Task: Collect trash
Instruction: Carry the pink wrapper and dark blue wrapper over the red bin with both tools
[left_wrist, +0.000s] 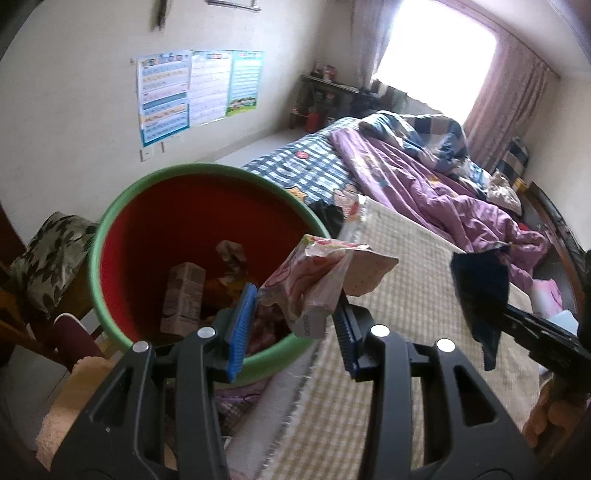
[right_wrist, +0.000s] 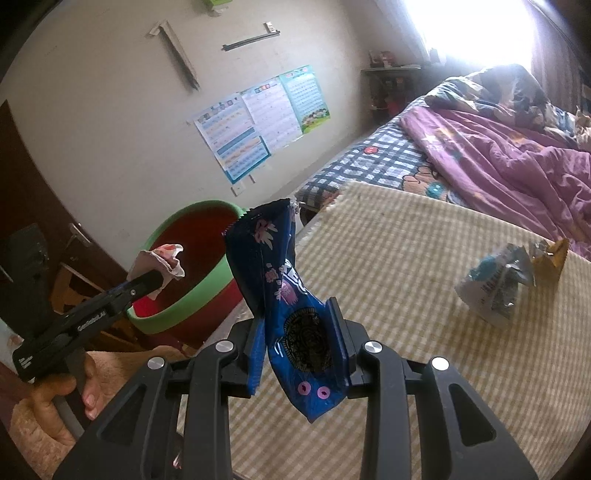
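A bedroom with posters (left_wrist: 199, 92) on a pale wall, and a bed (left_wrist: 406, 295) covered by a checked straw-coloured mat, is what my left wrist camera looks over. Beside the bed stands the red bucket (left_wrist: 110, 236) with a green rim, holding a small carton (left_wrist: 183, 299) and other scraps. My left hand-held gripper (left_wrist: 295, 317) pinches a crumpled pink wrapper (left_wrist: 317, 273) between its blue pads, right at the bucket's near rim. Away from the bucket, over the mat, my right hand-held gripper (left_wrist: 491, 314) carries a dark blue wrapper (left_wrist: 480, 291).

From the right wrist camera, the same wall and posters (right_wrist: 258, 118) stand behind the bucket (right_wrist: 184, 295), which sits off the bed's (right_wrist: 406, 277) edge. My right hand-held gripper (right_wrist: 299, 332) is clamped on the blue cookie wrapper (right_wrist: 284, 295), which stands upright between the pads. Over the bucket, my left hand-held gripper (right_wrist: 155, 280) grips the pink wrapper (right_wrist: 162, 258). Well away from the bucket, on the mat, lie a crumpled white-and-blue packet (right_wrist: 495, 284) and a yellow scrap (right_wrist: 550, 258) touching it.
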